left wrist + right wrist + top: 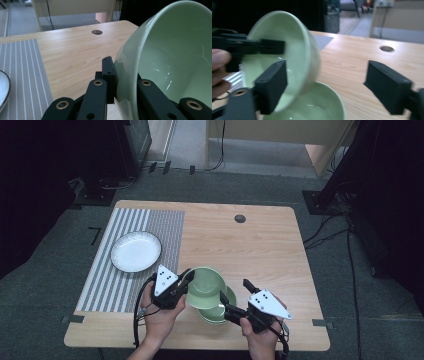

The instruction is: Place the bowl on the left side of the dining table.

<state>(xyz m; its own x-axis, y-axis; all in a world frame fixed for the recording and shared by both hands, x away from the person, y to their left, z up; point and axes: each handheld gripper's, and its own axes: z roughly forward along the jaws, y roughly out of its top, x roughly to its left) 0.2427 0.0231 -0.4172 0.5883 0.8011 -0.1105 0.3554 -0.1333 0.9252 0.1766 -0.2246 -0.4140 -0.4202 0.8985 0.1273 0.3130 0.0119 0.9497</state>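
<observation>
Left gripper (186, 281) clamps upper bowl (206, 286) rim (tilted), right gripper (235, 296) beside

green bowls (206, 285): 2 | white plate (135, 251): 1 | striped mat (131, 260): 1

Wooden counter (260, 245) standing on grey carpet floor (60, 235), round hole (240, 218) sitting near far edge. Striped grey mat (125, 270) lying over counter's left part. Black cables (330, 232) trailing across floor at right. Pale wooden furniture (280, 140) standing behind, dark stands (340, 175) flanking. Room edges lying in shadow.
</observation>
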